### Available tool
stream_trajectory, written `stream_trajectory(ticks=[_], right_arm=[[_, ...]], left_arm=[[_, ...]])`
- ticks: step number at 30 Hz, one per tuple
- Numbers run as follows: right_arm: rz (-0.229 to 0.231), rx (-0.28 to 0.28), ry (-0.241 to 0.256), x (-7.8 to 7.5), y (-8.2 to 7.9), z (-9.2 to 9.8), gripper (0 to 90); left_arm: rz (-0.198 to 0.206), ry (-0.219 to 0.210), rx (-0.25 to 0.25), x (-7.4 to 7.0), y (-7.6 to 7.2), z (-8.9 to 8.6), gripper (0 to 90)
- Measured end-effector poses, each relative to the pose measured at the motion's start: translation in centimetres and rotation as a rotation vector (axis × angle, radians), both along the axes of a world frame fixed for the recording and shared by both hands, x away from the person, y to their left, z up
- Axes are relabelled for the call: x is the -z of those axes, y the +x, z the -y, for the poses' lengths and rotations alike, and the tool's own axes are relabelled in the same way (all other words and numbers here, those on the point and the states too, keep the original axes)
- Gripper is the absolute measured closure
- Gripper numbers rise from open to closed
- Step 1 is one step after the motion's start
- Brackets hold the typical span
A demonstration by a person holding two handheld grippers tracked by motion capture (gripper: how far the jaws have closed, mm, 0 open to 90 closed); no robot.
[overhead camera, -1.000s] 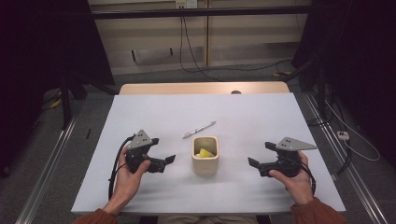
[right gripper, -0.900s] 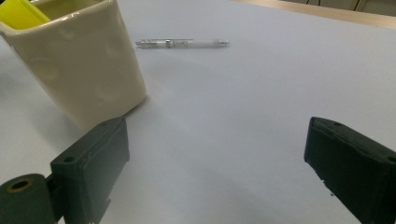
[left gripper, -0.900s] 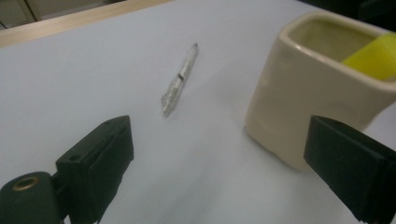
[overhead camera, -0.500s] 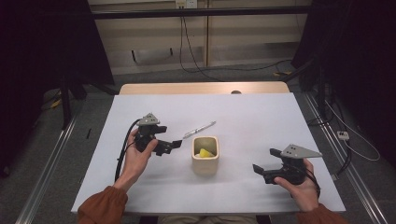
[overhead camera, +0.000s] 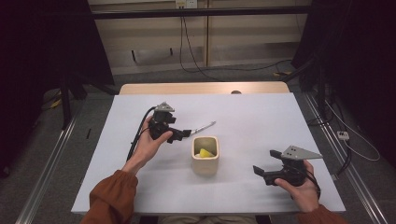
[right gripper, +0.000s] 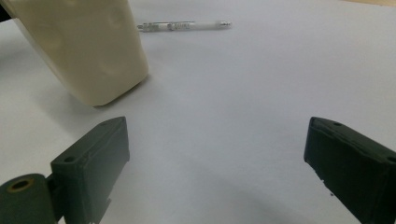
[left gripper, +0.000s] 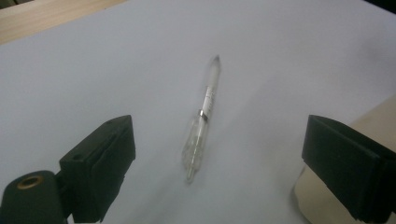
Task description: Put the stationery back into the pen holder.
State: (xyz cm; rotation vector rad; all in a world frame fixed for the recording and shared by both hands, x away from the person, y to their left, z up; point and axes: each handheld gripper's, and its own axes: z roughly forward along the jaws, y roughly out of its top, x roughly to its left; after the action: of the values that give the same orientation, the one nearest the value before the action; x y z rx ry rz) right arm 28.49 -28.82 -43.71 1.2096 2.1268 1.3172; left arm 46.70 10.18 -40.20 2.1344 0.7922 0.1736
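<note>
Two grippers are seen from above: the left gripper [overhead camera: 186, 134] spread just short of the pen [overhead camera: 204, 126], the right gripper [overhead camera: 264, 171] released beside the cup [overhead camera: 205, 161]. Between the left jaws, the pen [left gripper: 201, 119] should be centred before closing. The cup [right gripper: 84, 46] is seen near the right jaws.

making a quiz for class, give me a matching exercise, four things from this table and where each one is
1. pen
2. cup
3. left gripper
4. right gripper

a. near the table's right front corner, open
b. mid-table, something yellow inside
c. open, reaching toward the pen
d. flat on the table beyond the cup

Pairs: 1-d, 2-b, 3-c, 4-a
</note>
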Motion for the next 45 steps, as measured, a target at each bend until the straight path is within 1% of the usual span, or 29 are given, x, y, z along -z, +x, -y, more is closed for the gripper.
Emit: stream_trajectory(ticks=[1, 3, 4, 6, 7, 8, 9, 10, 11, 12, 13, 16, 18, 19, 21, 22, 23, 25, 27, 29, 31, 33, 34, 36, 38, 40, 41, 42, 45], right_arm=[[-0.003, 0.000, 0.000, 0.0, 0.0, 0.0, 6.6], [-0.002, -0.003, -0.002, 0.0, 0.0, 0.0, 6.6], [-0.004, -0.001, 0.000, 0.0, 0.0, -0.1, 6.6], [-0.004, 0.000, 0.000, 0.1, 0.0, -0.1, 6.6], [-0.005, 0.001, 0.001, 0.1, 0.1, -0.1, 6.6], [-0.006, 0.000, 0.002, 0.1, 0.1, -0.1, 6.6], [-0.005, -0.004, -0.003, 0.1, 0.1, -0.1, 6.6], [-0.005, -0.007, -0.002, 0.1, 0.1, -0.1, 6.6], [-0.006, -0.008, -0.001, 0.1, 0.1, -0.2, 6.6], [-0.006, -0.010, -0.005, 0.2, 0.1, -0.2, 6.6], [-0.005, -0.012, -0.005, 0.2, 0.1, -0.2, 6.6], [-0.002, -0.015, -0.008, 0.1, 0.0, -0.2, 6.6], [-0.003, -0.014, -0.007, 0.1, 0.0, -0.2, 6.6], [-0.004, -0.013, -0.006, 0.2, 0.1, -0.2, 6.6], [-0.004, -0.014, -0.005, 0.2, 0.1, -0.2, 6.6], [-0.004, -0.014, -0.005, 0.2, 0.1, -0.2, 6.6], [-0.003, -0.017, -0.006, 0.2, 0.1, -0.2, 6.6], [-0.004, -0.017, -0.005, 0.2, 0.1, -0.2, 6.6], [-0.005, -0.024, -0.012, 0.2, 0.0, -0.2, 6.6], [-0.004, -0.026, -0.015, 0.2, 0.0, -0.3, 6.6], [-0.006, -0.026, -0.012, 0.2, 0.0, -0.3, 6.6], [-0.006, -0.030, -0.017, 0.3, 0.0, -0.3, 6.6], [-0.007, -0.030, -0.018, 0.3, 0.1, -0.3, 6.6], [-0.009, -0.028, -0.016, 0.3, 0.1, -0.3, 6.6], [-0.011, -0.026, -0.014, 0.3, 0.1, -0.3, 6.6], [-0.010, -0.028, -0.016, 0.3, 0.1, -0.3, 6.6], [-0.009, -0.027, -0.017, 0.3, 0.1, -0.3, 6.6], [-0.009, -0.027, -0.016, 0.3, 0.1, -0.3, 6.6], [-0.009, -0.026, -0.016, 0.3, 0.1, -0.2, 6.6]], left_arm=[[0.002, 0.019, -0.003, -0.1, 0.2, 0.3, 9.7], [-0.003, 0.061, 0.009, -0.2, 0.8, 0.8, 9.6], [-0.012, 0.068, 0.008, -0.1, 1.1, 1.0, 9.5], [-0.013, 0.084, -0.001, 0.0, 1.6, 1.5, 9.2], [-0.016, 0.081, -0.001, 0.2, 1.8, 1.8, 9.2], [-0.032, 0.083, 0.001, 0.3, 1.9, 2.1, 9.1], [-0.026, 0.108, -0.013, 0.4, 1.8, 2.5, 9.1], [-0.043, 0.105, 0.017, 0.5, 2.0, 2.7, 9.1], [-0.036, 0.108, 0.013, 0.6, 2.1, 3.1, 9.2], [-0.025, 0.124, 0.003, 0.7, 2.3, 3.3, 10.0], [-0.022, 0.120, -0.008, 0.9, 2.5, 3.5, 11.1], [-0.025, 0.087, 0.021, 1.4, 3.0, 4.0, 11.6], [-0.021, 0.105, 0.028, 1.6, 3.3, 4.6, 11.4], [-0.014, 0.132, 0.035, 1.5, 3.5, 4.8, 11.8], [0.002, 0.140, 0.045, 1.6, 3.7, 5.3, 14.2], [0.005, 0.141, 0.044, 1.6, 3.8, 5.6, 14.4], [0.008, 0.155, 0.050, 1.5, 3.9, 5.8, 14.4], [0.007, 0.155, 0.049, 1.8, 4.1, 6.3, 15.3], [0.014, 0.179, 0.057, 2.0, 4.3, 6.7, 17.2], [0.004, 0.173, 0.058, 2.1, 4.6, 7.0, 19.4], [0.006, 0.184, 0.063, 2.2, 4.8, 7.3, 22.9], [0.004, 0.202, 0.079, 2.3, 5.1, 7.6, 25.8], [-0.011, 0.208, 0.090, 2.4, 5.2, 7.7, 28.0], [-0.025, 0.234, 0.114, 2.5, 5.3, 8.1, 32.2], [-0.022, 0.246, 0.125, 2.6, 5.5, 8.5, 35.6], [-0.016, 0.247, 0.125, 2.7, 5.6, 8.8, 39.8], [-0.021, 0.239, 0.128, 2.7, 5.6, 8.9, 40.1], [-0.020, 0.243, 0.132, 2.8, 5.7, 9.0, 43.5], [-0.039, 0.243, 0.133, 3.2, 5.8, 9.2, 48.7]])
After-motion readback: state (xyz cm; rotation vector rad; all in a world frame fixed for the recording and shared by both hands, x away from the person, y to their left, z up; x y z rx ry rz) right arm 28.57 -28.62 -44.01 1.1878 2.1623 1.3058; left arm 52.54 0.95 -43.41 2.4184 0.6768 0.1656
